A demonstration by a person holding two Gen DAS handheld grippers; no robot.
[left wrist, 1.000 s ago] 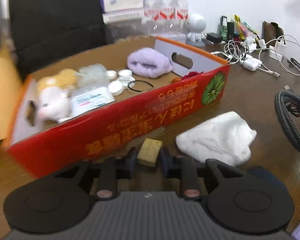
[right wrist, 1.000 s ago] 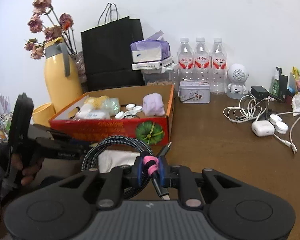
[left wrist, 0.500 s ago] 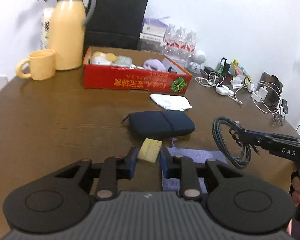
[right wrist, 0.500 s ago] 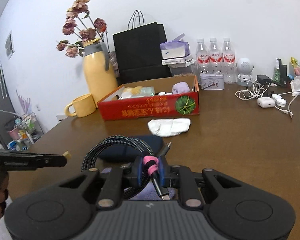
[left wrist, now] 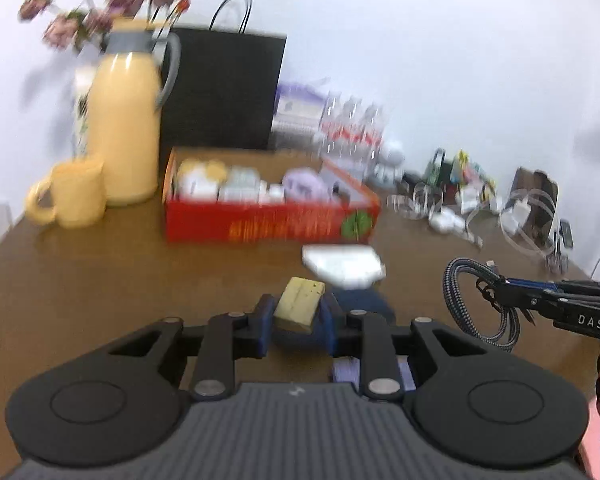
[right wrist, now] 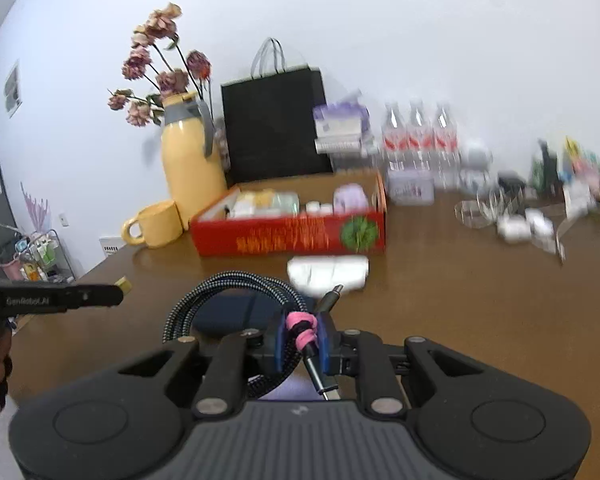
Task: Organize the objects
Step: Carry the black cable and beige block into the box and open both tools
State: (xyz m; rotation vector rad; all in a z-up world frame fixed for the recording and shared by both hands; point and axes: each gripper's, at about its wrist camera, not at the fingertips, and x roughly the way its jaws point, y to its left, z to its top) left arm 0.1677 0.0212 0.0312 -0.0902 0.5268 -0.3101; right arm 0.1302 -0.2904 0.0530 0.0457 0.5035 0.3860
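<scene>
My left gripper (left wrist: 297,316) is shut on a small tan block (left wrist: 299,305), held above the brown table. My right gripper (right wrist: 302,340) is shut on a coiled braided cable (right wrist: 236,292) bound by a pink tie (right wrist: 301,330). The cable also shows at the right of the left wrist view (left wrist: 478,304), and the left gripper at the left of the right wrist view (right wrist: 118,290). A red cardboard box (left wrist: 268,224) holding several small items stands further back on the table; it also shows in the right wrist view (right wrist: 288,236).
A white cloth (left wrist: 342,266), a dark blue pouch (right wrist: 236,312) and a purple cloth (left wrist: 346,368) lie in front of the box. A yellow jug (left wrist: 124,128), yellow mug (left wrist: 74,198), black bag (left wrist: 220,88), bottles (right wrist: 418,140) and cables (left wrist: 460,204) line the back.
Both grippers pulled far back from the red box and up over the last second, each still shut on its object. Since half a second ago the views have moved a little toward the box and blurred.
</scene>
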